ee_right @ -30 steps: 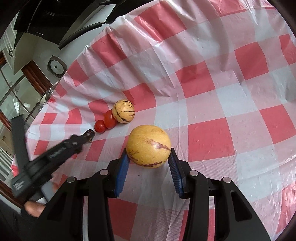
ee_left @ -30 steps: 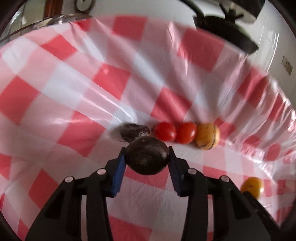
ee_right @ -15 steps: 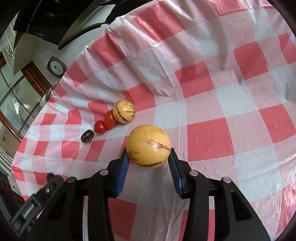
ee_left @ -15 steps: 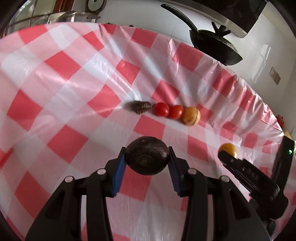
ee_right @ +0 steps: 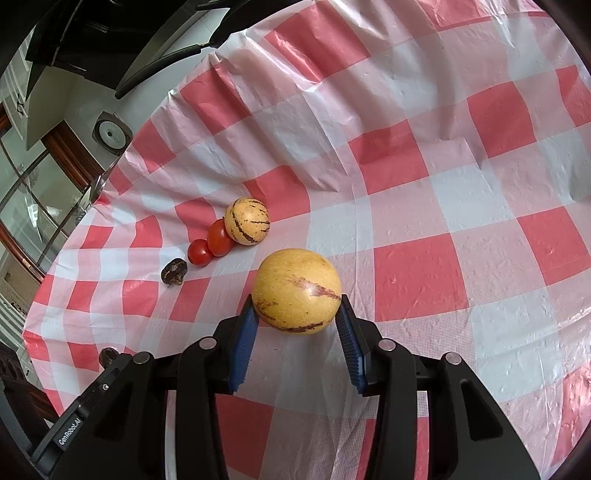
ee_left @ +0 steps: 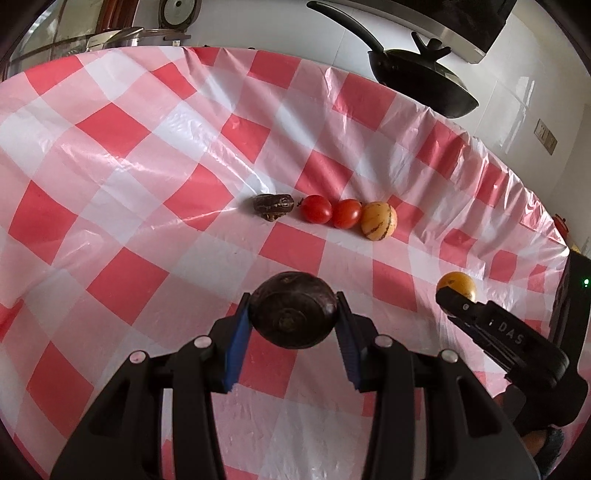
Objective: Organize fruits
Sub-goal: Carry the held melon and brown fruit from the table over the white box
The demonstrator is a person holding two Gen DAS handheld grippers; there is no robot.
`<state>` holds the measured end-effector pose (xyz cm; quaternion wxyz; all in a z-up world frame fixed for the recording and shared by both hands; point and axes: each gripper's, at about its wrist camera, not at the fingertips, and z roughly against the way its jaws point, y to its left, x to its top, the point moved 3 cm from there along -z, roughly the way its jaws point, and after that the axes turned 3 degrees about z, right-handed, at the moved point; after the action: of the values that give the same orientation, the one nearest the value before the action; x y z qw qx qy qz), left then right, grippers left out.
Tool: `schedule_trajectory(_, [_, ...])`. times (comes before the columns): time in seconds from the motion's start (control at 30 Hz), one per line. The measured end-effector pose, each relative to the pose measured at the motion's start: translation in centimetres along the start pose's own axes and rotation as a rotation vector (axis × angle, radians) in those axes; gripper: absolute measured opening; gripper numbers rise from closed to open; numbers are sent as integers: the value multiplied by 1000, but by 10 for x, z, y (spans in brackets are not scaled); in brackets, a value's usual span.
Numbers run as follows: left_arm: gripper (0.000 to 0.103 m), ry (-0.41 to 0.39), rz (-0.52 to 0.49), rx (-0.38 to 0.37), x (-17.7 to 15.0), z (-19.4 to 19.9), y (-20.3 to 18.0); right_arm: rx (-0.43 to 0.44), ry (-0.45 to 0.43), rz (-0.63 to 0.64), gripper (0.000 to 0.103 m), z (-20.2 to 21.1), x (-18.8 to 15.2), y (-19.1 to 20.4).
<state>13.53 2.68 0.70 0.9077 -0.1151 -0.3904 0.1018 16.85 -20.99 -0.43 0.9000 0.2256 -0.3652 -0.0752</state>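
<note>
Ahead of both tongs on the checked plastic counter lies the fruit row, wrinkled dark fruit at its left end nearer the left tongs pinching a round dark-purple fruit, striped yellow melon at its right end nearer the right tongs pinching a smooth yellow streaked melon.

Two downward-tilted wrist views, close above tablecloth, sharing fruit row.

four fruits in a row on tablecloth

A home kitchen. A black wok and range hood sit beyond the counter, which wears red-and-white checked plastic. Glass-paned doors stand at 1 side.
</note>
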Motion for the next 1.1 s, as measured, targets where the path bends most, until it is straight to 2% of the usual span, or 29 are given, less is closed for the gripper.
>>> schedule_trajectory(0.3, [44, -75, 18, -9, -5, 21, 9, -6, -10, -16, 43, 3, 1, -2])
schedule_trajectory(0.47, [44, -126, 83, -2, -34, 77, 37, 0, -24, -21, 43, 6, 1, -3])
schedule_trajectory(0.57, [44, -146, 106, -11, -57, 117, 59, -47, -7, -19, 43, 12, -7, 0])
schedule_trajectory(0.8, [44, -141, 20, 50, -100, 186, 104, 23, 58, -5, 43, 57, -73, 44])
schedule_trajectory(1.1, [44, -133, 34, 133, -144, 235, 164, 125, 129, 242, 43, 103, -167, 147])
